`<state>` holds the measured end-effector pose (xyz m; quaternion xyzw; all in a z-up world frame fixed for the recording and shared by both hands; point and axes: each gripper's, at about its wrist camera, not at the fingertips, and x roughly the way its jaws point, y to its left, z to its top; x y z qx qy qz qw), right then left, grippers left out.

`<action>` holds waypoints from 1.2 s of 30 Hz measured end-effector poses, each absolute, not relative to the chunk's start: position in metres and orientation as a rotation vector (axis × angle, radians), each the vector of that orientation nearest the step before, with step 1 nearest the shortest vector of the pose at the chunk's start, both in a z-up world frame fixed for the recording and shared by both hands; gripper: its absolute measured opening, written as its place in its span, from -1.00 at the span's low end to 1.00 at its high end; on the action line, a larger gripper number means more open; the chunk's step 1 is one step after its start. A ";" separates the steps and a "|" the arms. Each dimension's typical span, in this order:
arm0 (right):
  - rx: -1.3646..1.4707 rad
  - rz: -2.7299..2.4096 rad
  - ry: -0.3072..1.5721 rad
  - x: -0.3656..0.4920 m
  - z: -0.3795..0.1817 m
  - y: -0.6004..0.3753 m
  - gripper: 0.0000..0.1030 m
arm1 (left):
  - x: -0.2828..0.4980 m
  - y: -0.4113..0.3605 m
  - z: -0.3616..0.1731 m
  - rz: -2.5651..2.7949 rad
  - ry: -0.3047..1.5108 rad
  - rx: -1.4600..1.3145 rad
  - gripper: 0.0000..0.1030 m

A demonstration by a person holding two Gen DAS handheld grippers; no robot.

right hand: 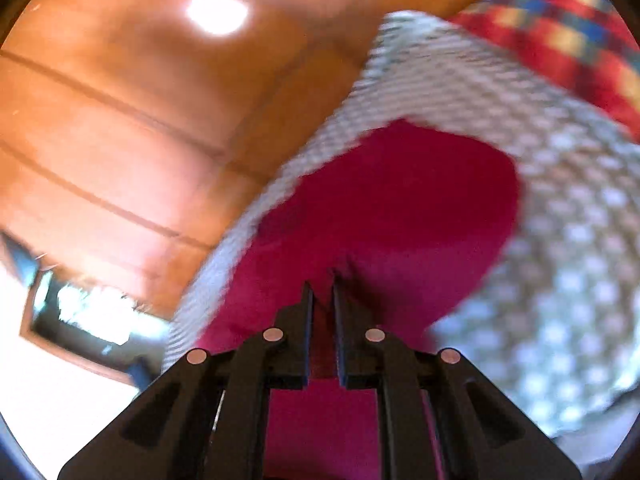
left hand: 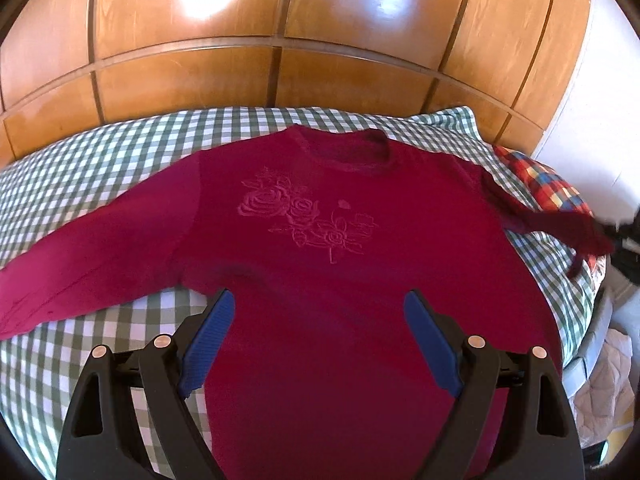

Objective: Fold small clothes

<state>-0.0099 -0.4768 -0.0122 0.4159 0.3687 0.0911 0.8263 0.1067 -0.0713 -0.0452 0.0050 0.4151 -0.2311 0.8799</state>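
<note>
Left gripper [left hand: 318,300]: jaws spread wide, blue pads [left hand: 208,344] clear of any cloth, hovering over the lower body of the sweater [left hand: 328,240]. Right gripper [right hand: 323,280]: jaws clenched on a pinch of the same crimson fabric, a thin strip of it showing between the two fingers, more cloth bunching up just past the tips; that view heavily blurred. Sweater deep crimson, fine knit, long-sleeved, with a ribbed round collar [left hand: 352,150] and a tone-on-tone embroidered spray of roses [left hand: 308,216] on the chest. Laid face up and mostly flat on the green-and-white checked cover [left hand: 80,172], long axis running from the hem near the left gripper to the collar at the far side, collar pointing toward the wooden panelled wall [left hand: 280,40]. One sleeve [left hand: 80,256] stretched straight out to the left in the left wrist view, nearly crosswise to the body; the other sleeve [left hand: 560,224] lifted off the cover at the right edge, darker and blurred. Beyond that raised sleeve, a red, blue and yellow plaid cushion [left hand: 544,184] beside the checked cover. No container visible in either view; at lower right only some pale crumpled cloth [left hand: 604,376], off the cover.
</note>
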 end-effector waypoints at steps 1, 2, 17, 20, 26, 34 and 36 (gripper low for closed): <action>0.883 0.235 0.772 0.003 -0.006 -0.462 -0.84 | 0.107 -0.070 -0.046 -0.484 0.868 0.002 0.66; 0.881 0.278 0.754 0.019 0.002 -0.444 -0.84 | 0.108 -0.068 -0.047 -0.493 0.875 -0.018 0.66; 0.859 0.561 0.678 0.143 0.029 -0.322 0.29 | 0.145 -0.038 -0.048 -0.568 0.875 -0.223 0.67; 0.827 0.431 0.680 0.128 0.007 -0.364 0.36 | 0.162 -0.035 -0.056 -0.537 0.895 -0.238 0.67; 0.725 0.110 0.817 0.094 -0.065 -0.432 0.39 | 0.202 -0.029 -0.076 -0.479 0.964 -0.323 0.65; 0.838 0.016 0.902 0.090 -0.126 -0.475 0.15 | 0.247 -0.054 -0.098 -0.471 1.062 -0.339 -0.25; 0.854 0.037 0.882 0.106 -0.128 -0.477 0.15 | 0.250 -0.065 -0.093 -0.496 1.044 -0.298 -0.89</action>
